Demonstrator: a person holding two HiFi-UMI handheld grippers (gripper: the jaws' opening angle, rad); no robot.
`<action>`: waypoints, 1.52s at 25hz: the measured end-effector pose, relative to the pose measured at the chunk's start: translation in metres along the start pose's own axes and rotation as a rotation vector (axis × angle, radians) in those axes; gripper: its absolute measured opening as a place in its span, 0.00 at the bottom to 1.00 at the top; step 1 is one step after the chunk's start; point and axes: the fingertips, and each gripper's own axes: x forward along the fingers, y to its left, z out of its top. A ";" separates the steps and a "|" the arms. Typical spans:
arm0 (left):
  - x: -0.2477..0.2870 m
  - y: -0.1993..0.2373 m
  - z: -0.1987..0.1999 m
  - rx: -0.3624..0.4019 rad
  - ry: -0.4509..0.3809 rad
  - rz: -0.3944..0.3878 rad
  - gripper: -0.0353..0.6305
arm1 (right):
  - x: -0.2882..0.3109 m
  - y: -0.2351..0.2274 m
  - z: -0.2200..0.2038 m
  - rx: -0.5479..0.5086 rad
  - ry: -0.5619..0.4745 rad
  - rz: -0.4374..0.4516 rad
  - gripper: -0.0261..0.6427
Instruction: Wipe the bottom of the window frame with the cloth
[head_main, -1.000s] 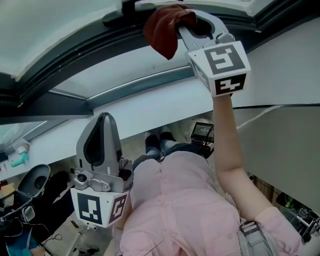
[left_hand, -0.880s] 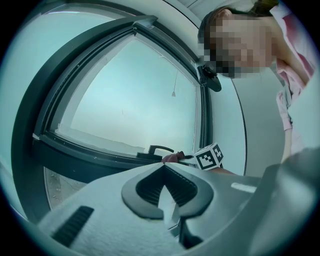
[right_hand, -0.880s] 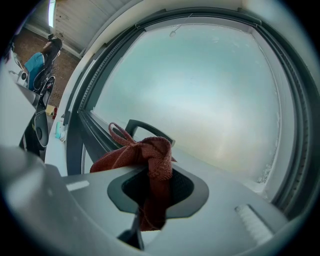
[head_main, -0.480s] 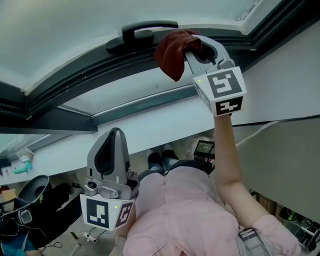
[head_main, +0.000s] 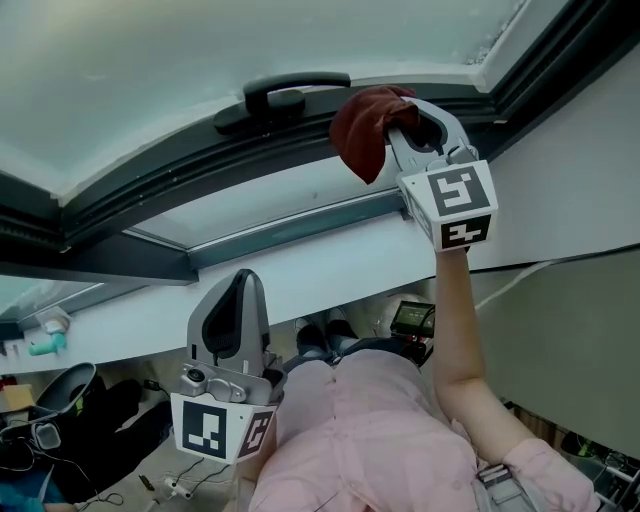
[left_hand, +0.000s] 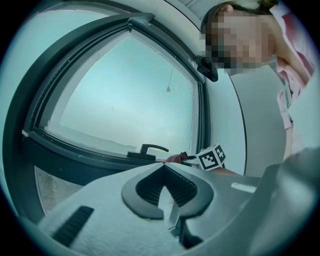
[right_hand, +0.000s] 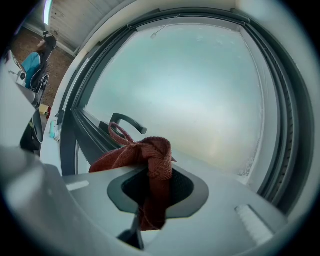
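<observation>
A dark red cloth (head_main: 363, 127) is bunched in my right gripper (head_main: 398, 113), which is shut on it and raised against the dark bottom bar of the window frame (head_main: 150, 190), just right of the black window handle (head_main: 280, 96). In the right gripper view the cloth (right_hand: 145, 159) hangs through the closed jaws, with the handle (right_hand: 125, 121) just beyond. My left gripper (head_main: 243, 283) is held low in front of the person's body, shut and with nothing in it. The left gripper view looks up at the window, the handle (left_hand: 151, 148) and the right gripper's marker cube (left_hand: 211, 157).
A white sill (head_main: 330, 240) runs below the frame. The frame's right upright (head_main: 560, 50) meets the bottom bar near the cloth. A white wall (head_main: 570, 170) lies to the right. The person's pink-clad body (head_main: 370, 440) fills the lower middle; clutter lies on the floor at lower left (head_main: 50, 420).
My right gripper has slid the cloth rightward along the bottom of the frame, past the handle. The left gripper has stayed low and shut.
</observation>
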 end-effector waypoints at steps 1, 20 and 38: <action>0.002 -0.001 0.000 0.002 -0.001 -0.001 0.05 | 0.000 -0.002 -0.001 0.001 -0.001 -0.002 0.14; 0.024 -0.019 0.000 0.005 -0.009 -0.017 0.05 | -0.013 -0.049 -0.022 0.028 0.021 -0.055 0.14; 0.041 -0.034 -0.002 0.012 -0.016 -0.027 0.05 | -0.023 -0.085 -0.038 0.057 0.018 -0.093 0.14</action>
